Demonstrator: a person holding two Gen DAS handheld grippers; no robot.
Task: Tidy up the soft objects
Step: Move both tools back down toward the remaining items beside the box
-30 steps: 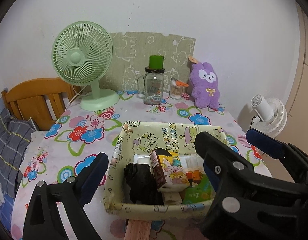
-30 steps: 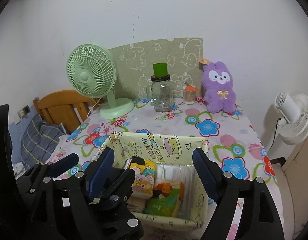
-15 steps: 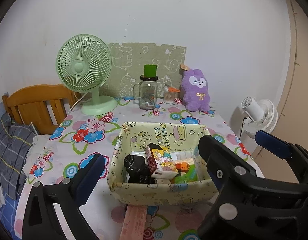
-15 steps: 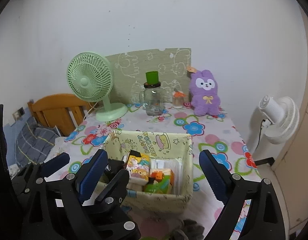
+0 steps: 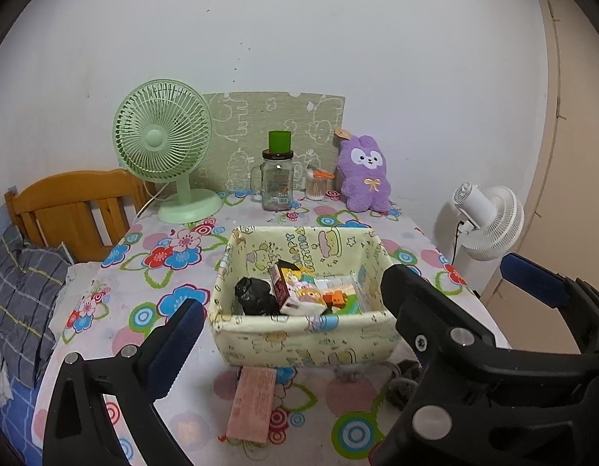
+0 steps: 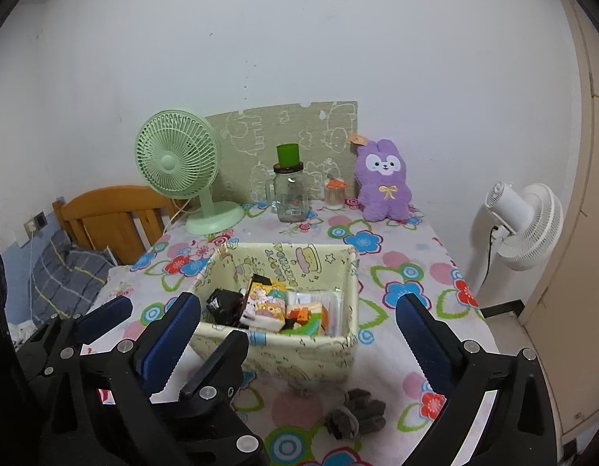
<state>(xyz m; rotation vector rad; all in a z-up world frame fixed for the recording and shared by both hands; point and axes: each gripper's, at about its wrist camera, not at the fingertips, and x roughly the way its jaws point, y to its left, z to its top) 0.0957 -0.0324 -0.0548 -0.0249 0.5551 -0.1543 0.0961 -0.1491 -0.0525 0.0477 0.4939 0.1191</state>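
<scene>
A pale yellow fabric bin (image 5: 307, 339) (image 6: 291, 353) stands mid-table and holds a black bundle (image 5: 256, 297), a cartoon tissue pack (image 5: 297, 291) and other small packs. A grey knitted soft item (image 6: 356, 413) lies on the cloth in front of the bin, partly hidden in the left wrist view (image 5: 400, 384). A pink flat pouch (image 5: 252, 404) lies in front of the bin at the left. A purple plush rabbit (image 5: 364, 173) (image 6: 383, 186) sits at the back. My left gripper (image 5: 288, 314) and my right gripper (image 6: 297, 324) are both open and empty, held in front of the bin.
A green desk fan (image 5: 163, 147), a glass jar with a green cup on it (image 5: 278, 178) and a toothpick jar (image 5: 317, 188) stand at the back by a patterned board. A wooden bed headboard (image 5: 70, 209) is at the left. A white fan (image 6: 526, 225) stands right of the table.
Both grippers have pulled back and up from the bin, staying open. The pink pouch and the grey knitted item in front of the bin have come into view.
</scene>
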